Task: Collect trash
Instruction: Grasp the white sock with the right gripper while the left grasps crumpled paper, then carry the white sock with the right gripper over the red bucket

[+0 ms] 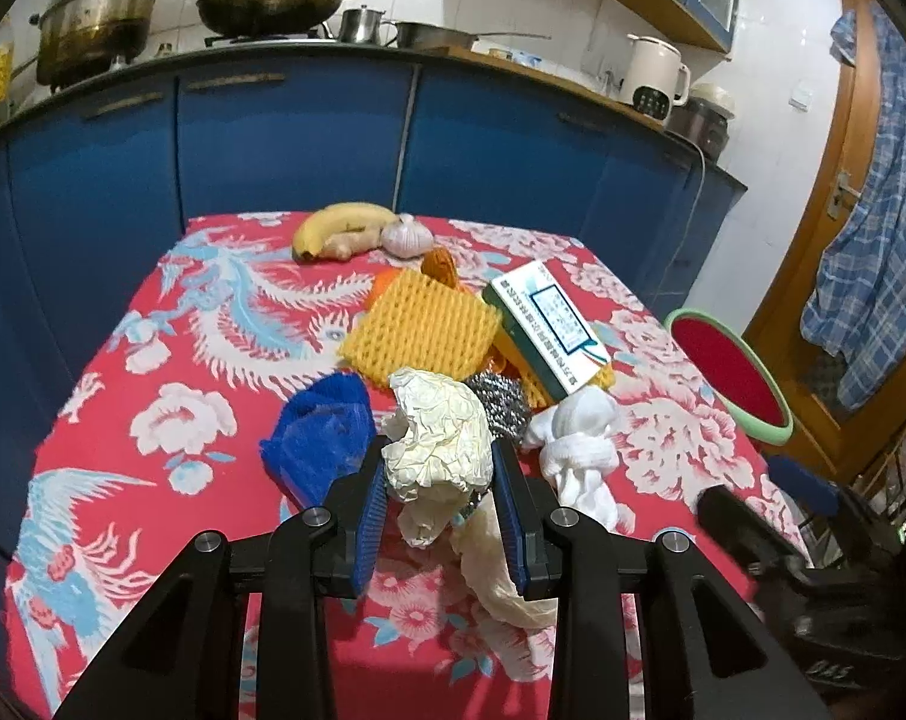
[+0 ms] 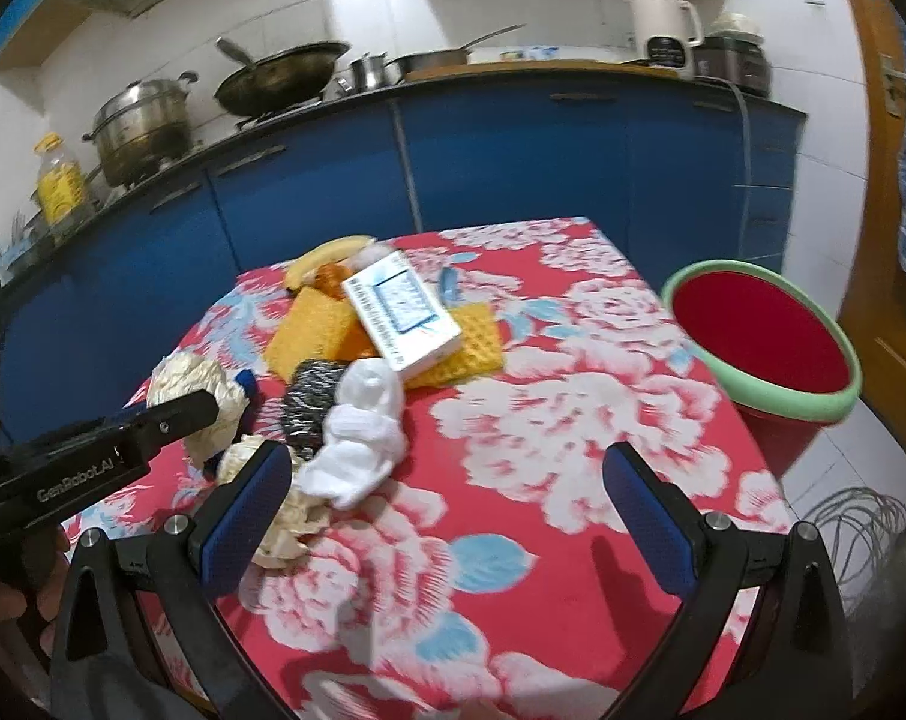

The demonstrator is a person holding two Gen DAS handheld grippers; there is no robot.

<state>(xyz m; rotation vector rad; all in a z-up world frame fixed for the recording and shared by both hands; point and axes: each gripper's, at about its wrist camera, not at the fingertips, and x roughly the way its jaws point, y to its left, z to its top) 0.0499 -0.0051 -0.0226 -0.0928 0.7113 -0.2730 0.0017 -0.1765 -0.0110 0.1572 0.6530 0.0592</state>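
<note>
Cream crumpled glove [image 1: 438, 444] sat pinched in the left gripper [image 1: 440, 504] above the red floral tablecloth [image 1: 171, 360]; its dangling tail could snag the white sock [image 1: 579, 444], while the right gripper [image 2: 447, 516] gaped empty

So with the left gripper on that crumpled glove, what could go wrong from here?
1. The glove is held by its crumpled bulk, with a loose tail hanging below the left gripper; it may slip out.
2. The blue net and steel scrubber lie right against the glove and could be dragged along.
3. The bin stands off the table's right side, so the carry passes the open right gripper.
</note>
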